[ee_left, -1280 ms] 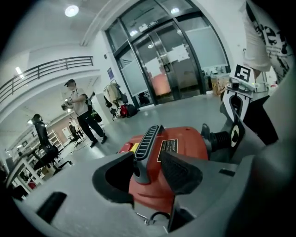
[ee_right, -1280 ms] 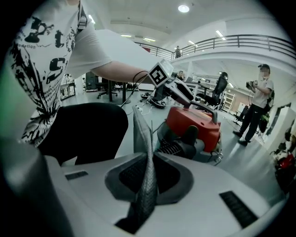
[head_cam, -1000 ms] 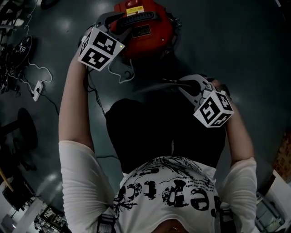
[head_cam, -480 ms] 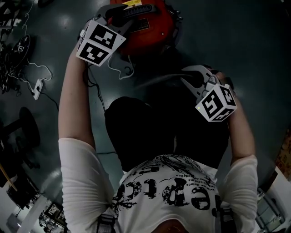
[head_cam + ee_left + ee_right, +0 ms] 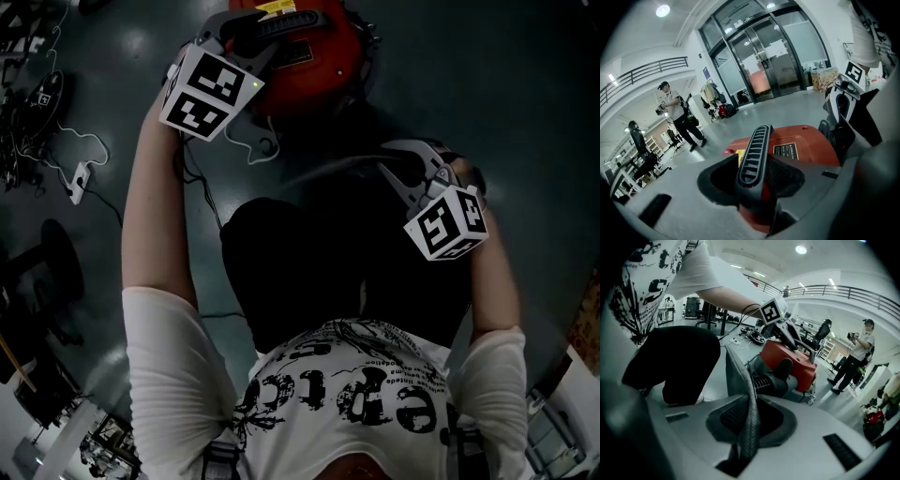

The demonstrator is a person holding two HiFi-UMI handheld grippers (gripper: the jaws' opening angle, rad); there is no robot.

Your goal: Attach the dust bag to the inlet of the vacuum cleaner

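The red vacuum cleaner (image 5: pixel 309 52) stands on the dark floor at the top of the head view. My left gripper (image 5: pixel 246 36) is shut on its black ribbed carrying handle (image 5: pixel 753 154), with the red body (image 5: pixel 806 145) just behind. My right gripper (image 5: pixel 389 171) is lower right and shut on a fold of the grey woven dust bag (image 5: pixel 746 404). The bag cloth (image 5: pixel 323 173) stretches from it toward the vacuum. In the right gripper view the dark ribbed inlet (image 5: pixel 768 383) sits at the near side of the red body (image 5: pixel 792 359), close beyond the bag's edge.
The person's black-trousered knee (image 5: pixel 309 262) fills the floor below the vacuum. White cable and a power strip (image 5: pixel 79 180) lie at the left, with a black round base (image 5: pixel 52 253) nearby. Bystanders stand far off (image 5: pixel 675 112) (image 5: pixel 857 359).
The right gripper has tilted a little while keeping the bag cloth. The left gripper stays on the handle. The vacuum sits slightly higher in the head view.
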